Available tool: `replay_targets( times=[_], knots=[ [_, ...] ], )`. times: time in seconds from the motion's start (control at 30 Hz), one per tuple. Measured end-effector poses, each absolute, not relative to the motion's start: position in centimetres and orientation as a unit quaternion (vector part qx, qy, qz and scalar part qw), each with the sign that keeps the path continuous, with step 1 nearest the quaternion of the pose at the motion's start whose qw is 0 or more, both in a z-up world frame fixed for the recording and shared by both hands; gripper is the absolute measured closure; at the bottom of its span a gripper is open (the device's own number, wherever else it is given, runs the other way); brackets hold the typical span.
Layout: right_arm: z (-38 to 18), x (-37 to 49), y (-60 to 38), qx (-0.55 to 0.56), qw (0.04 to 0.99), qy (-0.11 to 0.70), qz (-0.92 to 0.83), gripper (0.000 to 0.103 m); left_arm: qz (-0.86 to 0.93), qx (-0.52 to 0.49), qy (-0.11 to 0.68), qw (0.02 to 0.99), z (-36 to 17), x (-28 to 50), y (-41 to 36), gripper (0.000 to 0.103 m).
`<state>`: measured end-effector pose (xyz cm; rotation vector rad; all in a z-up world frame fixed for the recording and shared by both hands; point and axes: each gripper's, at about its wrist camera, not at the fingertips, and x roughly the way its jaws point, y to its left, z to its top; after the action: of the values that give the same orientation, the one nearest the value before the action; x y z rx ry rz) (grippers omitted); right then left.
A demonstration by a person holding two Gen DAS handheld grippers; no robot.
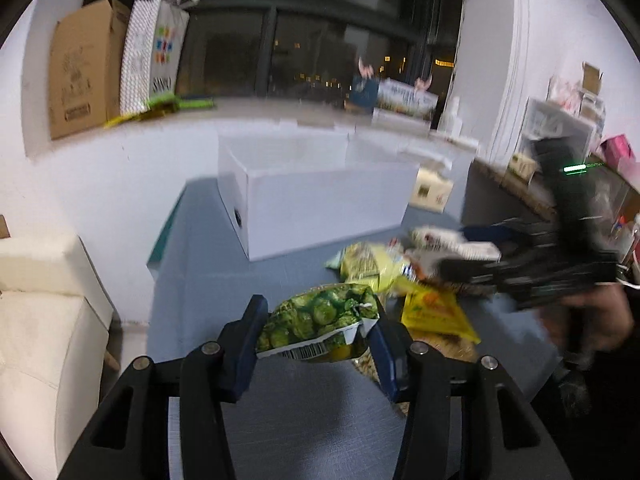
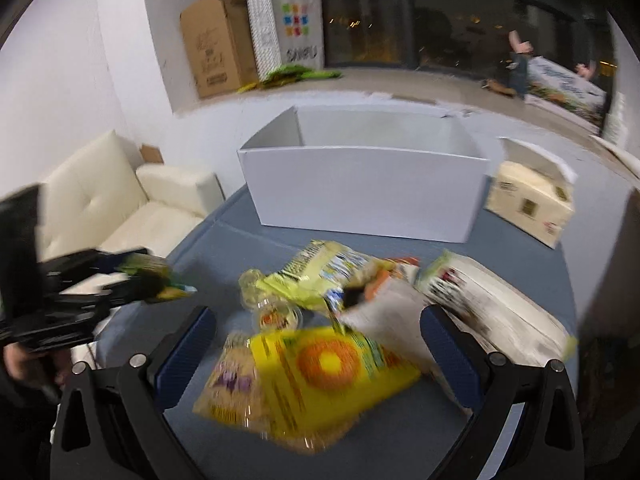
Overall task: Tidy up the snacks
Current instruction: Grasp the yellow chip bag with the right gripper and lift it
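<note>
Left gripper [image 1: 316,328]: you clench the crinkled green foil snack bag [image 1: 320,316], lifted for the white cardboard box [image 1: 320,208] ahead.
Right gripper [image 2: 320,344]: jaws spread empty over the yellow plastic snack packet [image 2: 320,376], ready to grab.

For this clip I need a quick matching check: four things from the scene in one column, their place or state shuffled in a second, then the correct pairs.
Things:
1. green snack bag
2. yellow bag with orange circle
3. white box
4. cream sofa

Place or state:
A. open-topped, at the far end of the blue table
B. lying on the table between the open right gripper's fingers
C. clamped in the left gripper
D. on the floor beside the table

Pairs: 1-C, 2-B, 3-A, 4-D
</note>
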<state>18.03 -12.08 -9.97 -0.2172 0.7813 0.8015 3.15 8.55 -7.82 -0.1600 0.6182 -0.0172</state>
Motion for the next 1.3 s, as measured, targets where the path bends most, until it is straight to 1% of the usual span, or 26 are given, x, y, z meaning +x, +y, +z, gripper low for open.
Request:
replay_targets(
  times=[0.2,0.33,0.47,0.5,0.53,0.57,0.7,0.73,0.77,0.87,1.0,1.1,1.17,1.27,1.3],
  knots=[
    [-12.9,22.5,-6.2,-0.158,0.818,0.417,0.363,0.0,-0.001,-0.098,0.274,0.957,-6.0,1.1,10.4,0.05],
    [-15.4,24.5,-4.2,-0.179,0.805,0.452,0.341,0.0,0.002,-0.111,0.271,0.956,-6.2,0.5,11.5,0.05],
    [-17.3,25.0,-3.5,-0.188,0.799,0.463,0.335,0.001,0.0,-0.114,0.273,0.955,-6.7,0.5,11.6,0.05],
    [-17.5,24.9,-3.4,-0.187,0.798,0.463,0.338,0.003,-0.002,-0.114,0.274,0.955,-6.8,0.6,11.6,0.05],
    [-17.7,24.8,-3.4,-0.183,0.795,0.464,0.344,0.014,-0.001,-0.112,0.275,0.955,-6.9,0.6,11.5,0.05],
    [-17.7,24.6,-3.4,-0.181,0.794,0.464,0.349,0.032,-0.001,-0.111,0.275,0.955,-6.9,0.5,11.5,0.05],
    [-17.3,23.2,-3.2,-0.209,0.793,0.447,0.359,0.036,-0.002,-0.114,0.274,0.955,-6.9,0.7,11.6,0.05],
    [-17.1,23.0,-3.2,-0.207,0.795,0.444,0.359,0.037,0.0,-0.114,0.273,0.955,-6.9,0.7,11.6,0.05],
    [-16.6,22.6,-3.4,-0.205,0.799,0.437,0.358,0.04,-0.001,-0.114,0.272,0.955,-6.8,0.8,11.6,0.05],
    [-14.5,21.7,-4.7,-0.184,0.816,0.407,0.368,0.04,-0.004,-0.117,0.267,0.956,-6.5,1.2,11.8,0.05],
    [-9.5,20.8,-7.3,-0.137,0.845,0.35,0.38,0.04,-0.011,-0.12,0.255,0.959,-5.6,2.9,11.8,0.05],
    [-5.9,21.4,-9.2,-0.081,0.86,0.315,0.393,0.04,-0.016,-0.12,0.244,0.962,-4.2,5.8,12.0,0.05],
    [-3.8,22.5,-10.3,-0.062,0.871,0.295,0.388,0.04,-0.022,-0.13,0.24,0.962,-3.3,8.0,12.4,0.05],
    [-1.6,25.4,-10.5,-0.047,0.879,0.291,0.375,0.04,-0.029,-0.135,0.234,0.962,-1.5,12.7,12.7,0.05],
    [-1.2,26.3,-10.6,-0.041,0.879,0.291,0.375,0.04,-0.027,-0.128,0.234,0.963,-0.9,14.8,12.6,0.063]
  ],
)
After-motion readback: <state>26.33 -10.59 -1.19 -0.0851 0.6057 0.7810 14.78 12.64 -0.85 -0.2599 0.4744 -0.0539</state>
